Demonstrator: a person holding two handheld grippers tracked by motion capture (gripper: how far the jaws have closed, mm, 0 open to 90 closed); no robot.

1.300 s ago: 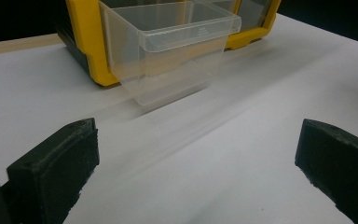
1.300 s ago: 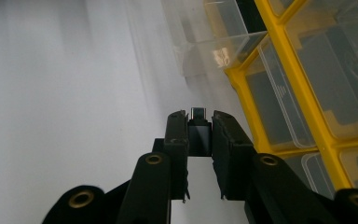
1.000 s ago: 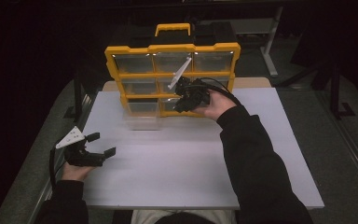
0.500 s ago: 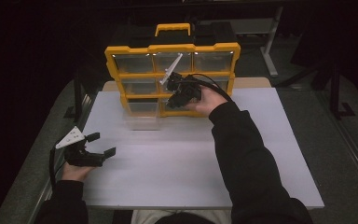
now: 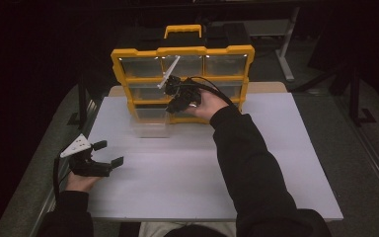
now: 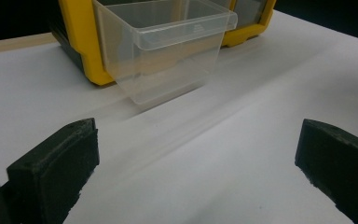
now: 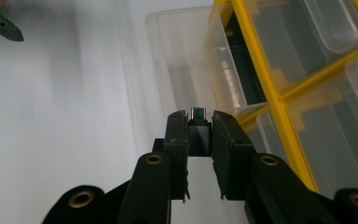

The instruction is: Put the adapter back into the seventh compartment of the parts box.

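Your R gripper (image 7: 199,122) jaws pinch a small plug (image 7: 198,126) over the pulled-out bin (image 5: 149,127), far table edge; drop pending. L gripper (image 5: 106,154) jaws wide, empty.

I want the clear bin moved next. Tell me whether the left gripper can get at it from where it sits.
Probably yes. The left gripper rests open on the white table, and the bare surface between it and the clear bin holds no obstacle. The right gripper works higher up at the yellow organizer.
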